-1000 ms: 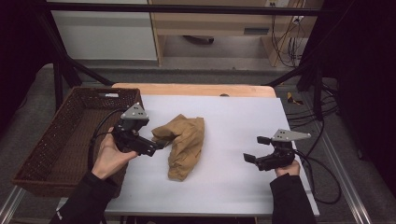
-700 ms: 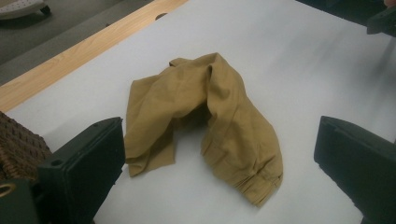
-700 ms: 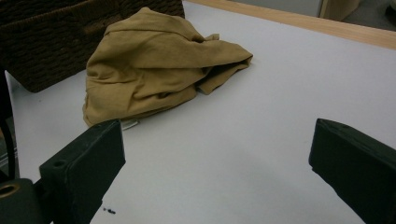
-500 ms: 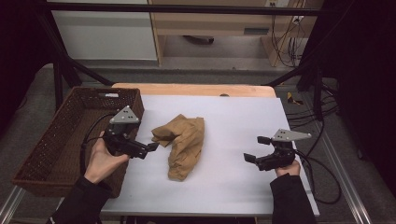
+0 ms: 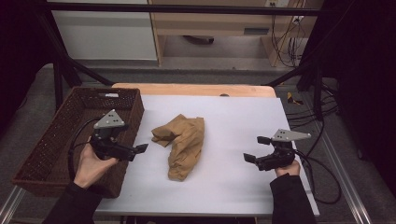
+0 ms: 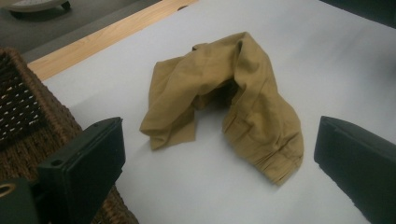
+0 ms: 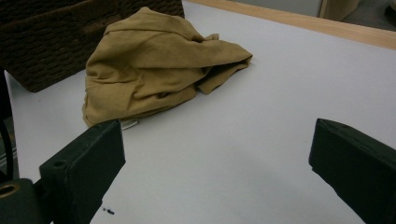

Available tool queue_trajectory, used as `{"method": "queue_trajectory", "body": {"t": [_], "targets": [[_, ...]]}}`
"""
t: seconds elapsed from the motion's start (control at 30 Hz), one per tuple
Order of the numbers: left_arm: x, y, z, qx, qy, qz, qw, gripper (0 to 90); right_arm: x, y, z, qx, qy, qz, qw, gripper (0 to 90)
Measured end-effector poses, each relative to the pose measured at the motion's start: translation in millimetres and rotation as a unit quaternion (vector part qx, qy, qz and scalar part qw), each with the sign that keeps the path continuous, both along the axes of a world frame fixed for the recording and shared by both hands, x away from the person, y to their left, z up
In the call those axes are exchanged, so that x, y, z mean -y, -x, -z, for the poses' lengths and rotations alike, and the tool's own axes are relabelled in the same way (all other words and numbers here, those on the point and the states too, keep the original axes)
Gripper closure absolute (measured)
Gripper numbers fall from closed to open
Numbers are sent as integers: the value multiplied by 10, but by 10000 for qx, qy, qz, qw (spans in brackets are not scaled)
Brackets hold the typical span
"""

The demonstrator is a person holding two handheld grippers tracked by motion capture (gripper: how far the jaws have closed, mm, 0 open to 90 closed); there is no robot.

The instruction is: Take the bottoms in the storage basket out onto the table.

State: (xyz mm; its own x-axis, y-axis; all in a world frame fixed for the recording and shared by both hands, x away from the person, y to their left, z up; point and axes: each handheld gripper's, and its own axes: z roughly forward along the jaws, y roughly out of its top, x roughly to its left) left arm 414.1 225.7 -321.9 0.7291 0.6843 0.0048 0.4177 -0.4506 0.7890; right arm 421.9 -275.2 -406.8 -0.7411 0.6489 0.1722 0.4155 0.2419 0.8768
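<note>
2 tongs, left tongs [image 5: 140,150] and right tongs [image 5: 256,149], both gaping and empty, flank crumpled tan cloth [image 5: 183,143] lying between them on white worktop [image 5: 233,121], wicker basket [image 5: 56,135] behind left tongs; nothing grasped yet, whole job apparently left.

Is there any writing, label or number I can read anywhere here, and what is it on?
No readable text anywhere.
The basket has a small pale tag on its far rim: too small and blurred to read.
A pale tab peeks from under the cloth in the right gripper view: nothing legible on it.
The cloth and both grippers, left and right, show no markings.
</note>
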Motion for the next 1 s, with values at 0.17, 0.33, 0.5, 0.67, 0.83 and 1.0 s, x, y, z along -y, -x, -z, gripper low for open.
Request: {"method": "queue_trajectory", "body": {"t": [0.17, 0.33, 0.5, 0.67, 0.83, 1.0], "targets": [[-118, 4, 78, -35, 62, -111, 9999, 18, -1, 0, 3, -16, -7, 11, 10000, 42], [-226, 10, 144, -40, 142, -197, 9997, 18, -1, -4, 8, -2, 3, 2, 10000, 42], [-296, 17, 227, -56, 144, -301, 9994, 18, -1, -3, 8, -8, -2, 4, 10000, 41], [-340, 22, 261, -35, 177, -358, 9992, 18, 0, -4, 11, -7, 5, 2, 10000, 42], [-370, 25, 304, -26, 206, -367, 9991, 18, 3, -4, 11, 0, 15, 0, 10000, 41], [-400, 24, 332, -22, 222, -390, 9990, 18, 0, -5, 16, -25, 14, 10, 10000, 42]]}}
